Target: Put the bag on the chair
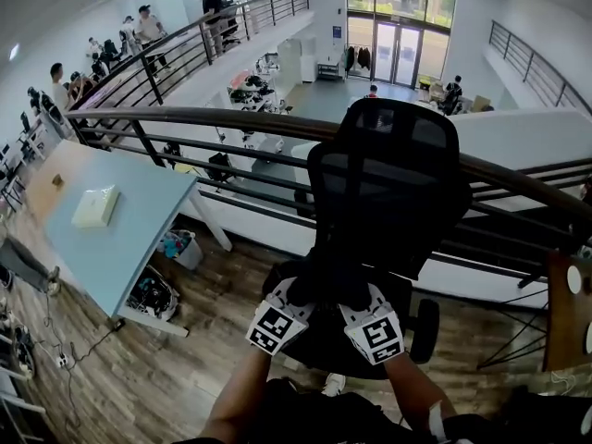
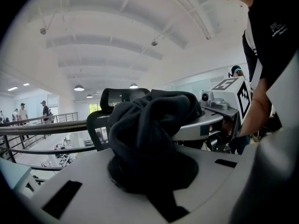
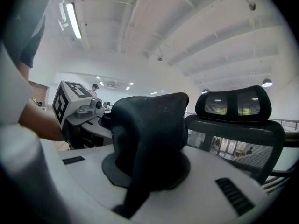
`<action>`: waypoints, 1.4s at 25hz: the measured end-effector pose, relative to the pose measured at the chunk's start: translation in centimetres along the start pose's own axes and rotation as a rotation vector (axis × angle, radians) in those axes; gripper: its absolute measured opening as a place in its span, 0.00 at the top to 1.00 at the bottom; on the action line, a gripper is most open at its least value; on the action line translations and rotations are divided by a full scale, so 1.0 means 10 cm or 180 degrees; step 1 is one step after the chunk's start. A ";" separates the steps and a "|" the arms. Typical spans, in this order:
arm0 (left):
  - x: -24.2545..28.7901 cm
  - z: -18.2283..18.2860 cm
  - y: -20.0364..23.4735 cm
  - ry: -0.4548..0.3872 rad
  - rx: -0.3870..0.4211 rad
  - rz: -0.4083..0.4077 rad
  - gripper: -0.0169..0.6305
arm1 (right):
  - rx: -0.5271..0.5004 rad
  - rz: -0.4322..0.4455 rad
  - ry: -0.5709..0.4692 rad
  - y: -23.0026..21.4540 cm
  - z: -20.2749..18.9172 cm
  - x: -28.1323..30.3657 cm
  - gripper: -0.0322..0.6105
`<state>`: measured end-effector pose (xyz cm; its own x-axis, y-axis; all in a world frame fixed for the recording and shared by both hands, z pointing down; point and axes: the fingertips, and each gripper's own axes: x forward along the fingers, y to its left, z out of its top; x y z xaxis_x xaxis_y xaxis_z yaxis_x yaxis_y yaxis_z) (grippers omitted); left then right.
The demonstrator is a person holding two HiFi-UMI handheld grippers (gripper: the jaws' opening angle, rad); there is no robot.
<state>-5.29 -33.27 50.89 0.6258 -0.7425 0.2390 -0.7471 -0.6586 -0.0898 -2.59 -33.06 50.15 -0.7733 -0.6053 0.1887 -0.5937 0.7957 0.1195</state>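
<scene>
From above, a person's two forearms reach toward a black office chair point(image 1: 384, 183) seen from behind its tall mesh back. The left hand-held gripper point(image 1: 298, 294) and the right hand-held gripper point(image 1: 354, 296), each topped with a square-marker cube, sit close together just over the chair's seat. Each one has its jaws nearly closed, pinching a bunch of the dark fabric bag point(image 2: 149, 125); in both gripper views the cloth bulges up between the jaws and hides their tips. In the head view the bag merges with the black seat, so it is hard to say whether it touches the seat. The chair stands on a wooden floor point(image 1: 129, 377) beside a dark balcony railing point(image 1: 231, 123). To the left is a pale blue desk point(image 1: 129, 248) carrying a white box point(image 1: 95, 206).
</scene>
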 end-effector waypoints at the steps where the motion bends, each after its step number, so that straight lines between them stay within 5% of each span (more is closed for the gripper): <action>1: 0.08 -0.02 -0.01 0.0002 -0.0012 -0.0041 0.90 | 0.0018 -0.0024 0.0020 -0.07 -0.05 0.00 0.90; 17: 1.06 -0.67 0.17 0.0232 0.0019 -0.0593 0.90 | 0.0382 -0.0487 0.0307 -0.74 -0.93 0.34 0.90; 27: 1.69 -1.08 0.25 0.0424 -0.0069 -0.0701 0.90 | 0.0563 -0.0522 0.0481 -1.19 -1.50 0.54 0.90; 35: 2.19 -1.81 0.31 0.0623 -0.0074 -0.0786 0.90 | 0.0665 -0.0482 0.0619 -1.42 -2.31 0.80 0.90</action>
<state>2.04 -49.37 73.33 0.7355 -0.5214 0.4327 -0.5843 -0.8114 0.0155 4.79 -48.73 72.51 -0.6275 -0.6855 0.3691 -0.7473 0.6634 -0.0383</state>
